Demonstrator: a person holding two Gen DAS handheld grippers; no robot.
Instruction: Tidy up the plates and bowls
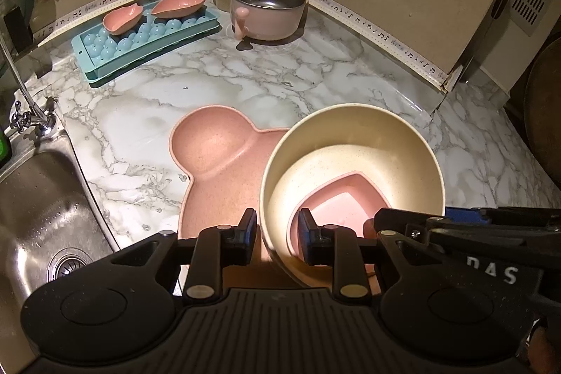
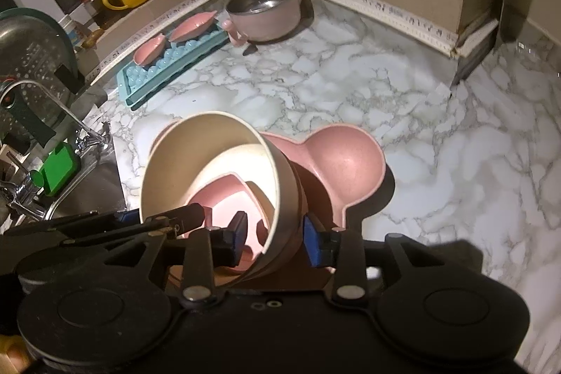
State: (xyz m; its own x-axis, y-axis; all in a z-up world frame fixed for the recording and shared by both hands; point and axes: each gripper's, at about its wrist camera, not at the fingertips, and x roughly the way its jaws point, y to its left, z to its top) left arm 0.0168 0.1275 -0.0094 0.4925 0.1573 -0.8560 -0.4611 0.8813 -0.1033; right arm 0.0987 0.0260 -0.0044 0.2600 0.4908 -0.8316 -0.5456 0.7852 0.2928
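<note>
In the left wrist view, the left claw [image 1: 277, 230] is being held astride the near wall of the cream bowl [image 1: 350, 142]: one pad is lying against the outside, the other inside against the rim of the pink angular dish [image 1: 336, 205] nested in it, so the wall appears to be being pinched. A smaller cream bowl [image 1: 308, 170] is being carried between the two. The stack is being kept directly ahead of the pads, tilted over the pink bear-shaped plate [image 1: 214, 156], which is lying just beyond and to the left on the marble counter [image 1: 315, 76]. In the right wrist view, the right claw [image 2: 275, 230] is being held around the same bowl's [image 2: 196, 156] wall, but a gap is showing between the inner pad and the rim, so it is being read as open. The plate [image 2: 347, 163] is lying ahead and to the right. The step in hand is judged to be the setting of the nested bowls onto the plate; next, the stack is probably to be lowered level, then released by the left claw.
</note>
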